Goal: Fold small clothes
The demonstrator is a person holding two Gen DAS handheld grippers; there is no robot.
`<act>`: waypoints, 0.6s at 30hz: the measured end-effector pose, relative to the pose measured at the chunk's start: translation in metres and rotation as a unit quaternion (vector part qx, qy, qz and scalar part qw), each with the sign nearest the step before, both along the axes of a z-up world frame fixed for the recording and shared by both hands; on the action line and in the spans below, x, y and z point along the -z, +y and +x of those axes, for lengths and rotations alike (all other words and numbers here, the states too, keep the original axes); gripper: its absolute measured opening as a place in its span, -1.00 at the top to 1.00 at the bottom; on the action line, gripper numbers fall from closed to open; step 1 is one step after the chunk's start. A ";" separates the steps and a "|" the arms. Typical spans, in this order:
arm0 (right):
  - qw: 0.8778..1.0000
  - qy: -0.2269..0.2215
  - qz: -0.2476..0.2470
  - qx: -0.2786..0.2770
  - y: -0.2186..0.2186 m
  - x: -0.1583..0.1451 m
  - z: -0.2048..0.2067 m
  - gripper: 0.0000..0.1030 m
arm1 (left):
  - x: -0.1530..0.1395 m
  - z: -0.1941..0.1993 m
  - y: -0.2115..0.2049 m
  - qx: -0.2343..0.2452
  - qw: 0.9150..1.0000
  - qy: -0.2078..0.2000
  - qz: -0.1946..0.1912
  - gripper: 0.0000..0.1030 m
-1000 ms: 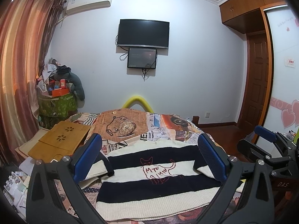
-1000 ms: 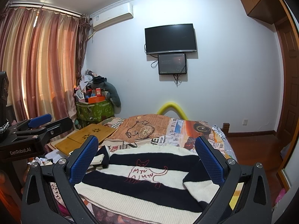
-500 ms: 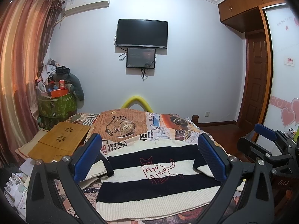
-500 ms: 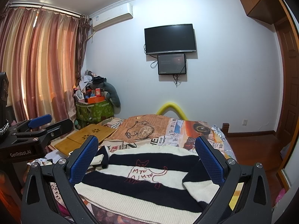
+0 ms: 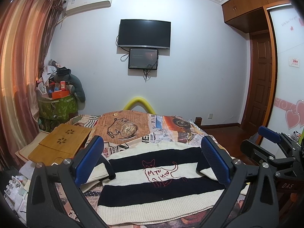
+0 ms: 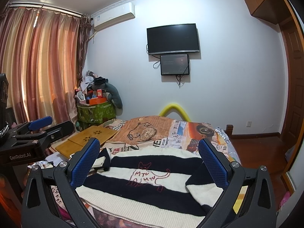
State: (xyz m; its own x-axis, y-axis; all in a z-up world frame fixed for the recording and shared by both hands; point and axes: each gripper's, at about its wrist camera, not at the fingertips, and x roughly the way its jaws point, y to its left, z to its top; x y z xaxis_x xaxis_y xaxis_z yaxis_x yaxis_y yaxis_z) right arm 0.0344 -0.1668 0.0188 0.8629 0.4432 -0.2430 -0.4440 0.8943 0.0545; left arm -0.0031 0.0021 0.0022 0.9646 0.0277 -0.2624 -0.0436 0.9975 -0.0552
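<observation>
A cream and navy striped sweater [image 5: 152, 186] with a red cat outline lies flat on the bed, also seen in the right wrist view [image 6: 144, 186]. Both sleeves lie folded in at its sides. My left gripper [image 5: 152, 157] is open and empty, held above the sweater's near half. My right gripper [image 6: 150, 159] is open and empty, also above the sweater. The right gripper shows at the right edge of the left wrist view [image 5: 269, 142], and the left gripper shows at the left edge of the right wrist view [image 6: 38, 131].
The bed has a patchwork newspaper-print cover [image 5: 171, 131]. A bamboo lap desk [image 5: 60, 144] lies at the bed's left side. A green bin piled with clutter [image 5: 57, 106] stands by the curtain. A wooden door [image 5: 260, 79] is at the right.
</observation>
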 end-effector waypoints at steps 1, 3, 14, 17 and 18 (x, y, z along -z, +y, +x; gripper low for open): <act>1.000 0.000 0.000 0.000 0.000 0.000 0.000 -0.99 | 0.000 0.000 0.000 0.000 1.000 0.000 0.000 -1.00; 1.000 0.001 0.000 0.000 0.000 0.000 0.000 -0.99 | 0.000 0.000 0.000 0.000 1.000 0.000 0.000 -1.00; 1.000 0.021 -0.006 -0.005 0.002 0.012 0.014 -0.99 | 0.011 0.009 0.008 -0.006 1.000 0.009 -0.001 -1.00; 0.999 0.034 -0.009 -0.006 0.004 0.018 0.023 -0.99 | 0.018 0.020 0.022 -0.031 0.999 0.018 0.000 -1.00; 0.999 0.040 -0.010 -0.004 0.004 0.021 0.028 -0.99 | 0.021 0.023 0.027 -0.038 0.999 0.023 0.000 -1.00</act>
State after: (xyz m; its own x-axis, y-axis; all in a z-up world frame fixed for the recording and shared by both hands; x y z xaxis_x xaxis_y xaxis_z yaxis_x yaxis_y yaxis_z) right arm 0.0625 -0.1625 -0.0025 0.8371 0.4441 -0.3194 -0.4458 0.8922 0.0720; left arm 0.0202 0.0289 -0.0191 0.9468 0.1006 -0.3057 -0.1219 0.9912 -0.0513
